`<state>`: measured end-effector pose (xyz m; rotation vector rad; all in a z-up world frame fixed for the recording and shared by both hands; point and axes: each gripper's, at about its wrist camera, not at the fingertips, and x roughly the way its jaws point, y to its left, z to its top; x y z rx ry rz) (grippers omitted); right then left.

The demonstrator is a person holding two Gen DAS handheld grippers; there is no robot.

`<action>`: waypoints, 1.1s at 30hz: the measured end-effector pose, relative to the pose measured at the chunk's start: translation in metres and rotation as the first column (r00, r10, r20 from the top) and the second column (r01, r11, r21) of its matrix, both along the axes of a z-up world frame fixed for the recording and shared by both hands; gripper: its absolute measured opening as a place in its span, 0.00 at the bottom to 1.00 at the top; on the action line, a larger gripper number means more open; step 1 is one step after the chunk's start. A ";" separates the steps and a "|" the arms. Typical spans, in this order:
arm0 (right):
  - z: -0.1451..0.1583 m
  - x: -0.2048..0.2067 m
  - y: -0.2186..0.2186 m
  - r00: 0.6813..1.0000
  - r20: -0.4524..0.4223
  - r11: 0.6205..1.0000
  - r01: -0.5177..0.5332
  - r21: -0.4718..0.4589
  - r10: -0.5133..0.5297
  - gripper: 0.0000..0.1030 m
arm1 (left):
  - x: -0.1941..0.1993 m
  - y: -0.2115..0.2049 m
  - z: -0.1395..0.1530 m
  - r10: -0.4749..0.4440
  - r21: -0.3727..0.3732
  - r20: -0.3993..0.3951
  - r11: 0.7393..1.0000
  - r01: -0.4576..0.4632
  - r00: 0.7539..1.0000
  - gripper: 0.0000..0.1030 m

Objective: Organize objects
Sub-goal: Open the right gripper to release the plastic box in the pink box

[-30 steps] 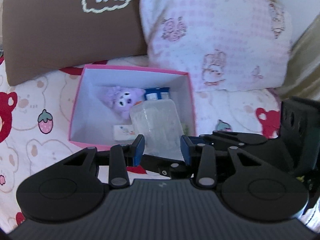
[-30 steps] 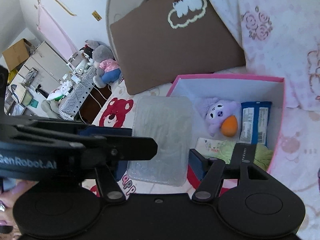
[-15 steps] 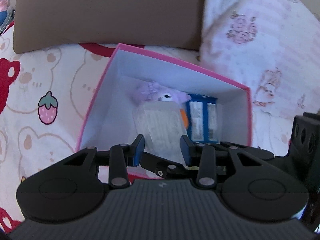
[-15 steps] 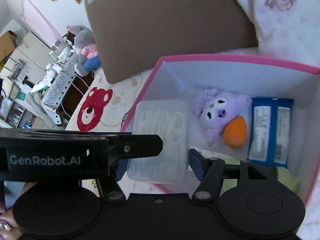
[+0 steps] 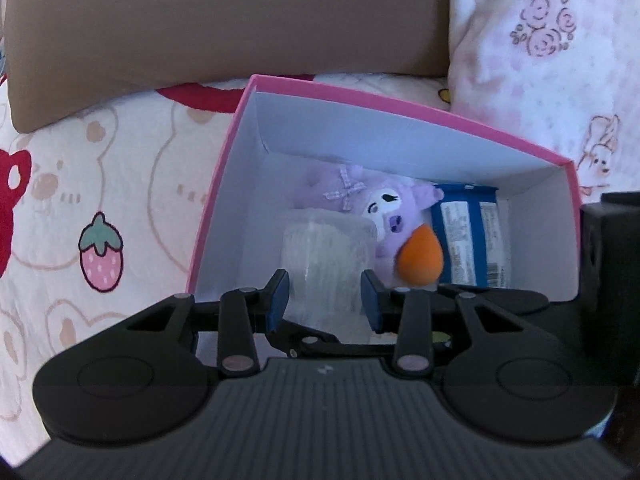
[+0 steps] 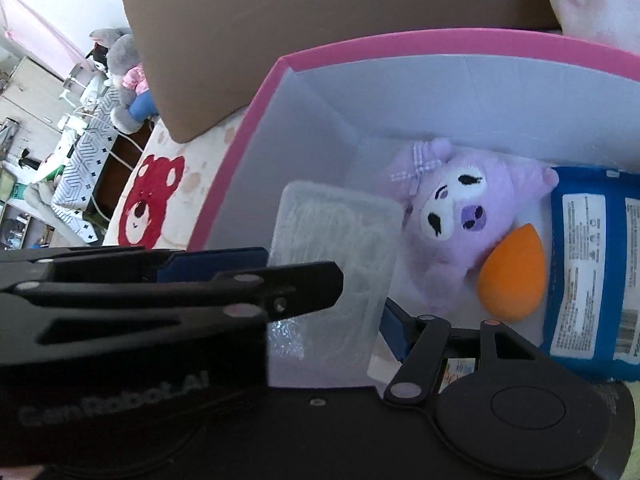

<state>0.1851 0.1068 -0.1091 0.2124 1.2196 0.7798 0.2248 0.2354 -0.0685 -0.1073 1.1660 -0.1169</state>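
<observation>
A clear plastic box [image 5: 326,258] [image 6: 340,240] hangs inside the left part of a pink box [image 5: 224,168] [image 6: 256,108] with white inner walls. My left gripper [image 5: 324,294] is shut on its near end, with a blue pad on each side. My right gripper [image 6: 320,312] is shut across the same clear box; its right pad [image 6: 394,330] presses the box's edge, and the left gripper's black body [image 6: 120,320] hides its left finger. Beside the clear box lie a purple plush [image 5: 394,206] [image 6: 460,216], an orange sponge [image 5: 420,260] [image 6: 512,272] and a blue packet [image 5: 468,240] [image 6: 588,264].
The pink box rests on a bedsheet [image 5: 100,200] printed with bears and strawberries. A brown pillow [image 5: 220,20] and a pink patterned pillow [image 5: 552,60] lean right behind it. In the right wrist view, the bed's edge, stuffed toys [image 6: 124,64] and furniture lie at far left.
Both grippers have sunk towards the pink box with the clear box held between them. The clear box has gone from above the rim to down inside, next to the purple plush.
</observation>
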 end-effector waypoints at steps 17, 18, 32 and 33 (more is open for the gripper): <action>0.009 -0.015 0.006 0.998 0.019 0.998 -0.059 0.017 0.059 0.76 | -0.007 0.008 0.004 0.077 0.017 0.079 0.997 -0.078 0.994 0.43; 0.013 -0.018 0.005 0.996 0.034 0.997 -0.079 0.005 0.079 0.76 | -0.009 0.006 0.008 0.071 0.012 0.076 0.997 -0.072 0.995 0.43; 0.061 -0.057 -0.036 0.969 0.217 0.993 -0.108 -0.040 0.114 0.76 | -0.048 0.000 0.045 0.102 -0.045 0.080 0.994 -0.098 0.992 0.46; 0.063 -0.059 -0.039 0.967 0.227 0.993 -0.111 -0.043 0.118 0.76 | -0.051 -0.001 0.049 0.104 -0.043 0.085 0.994 -0.101 0.991 0.46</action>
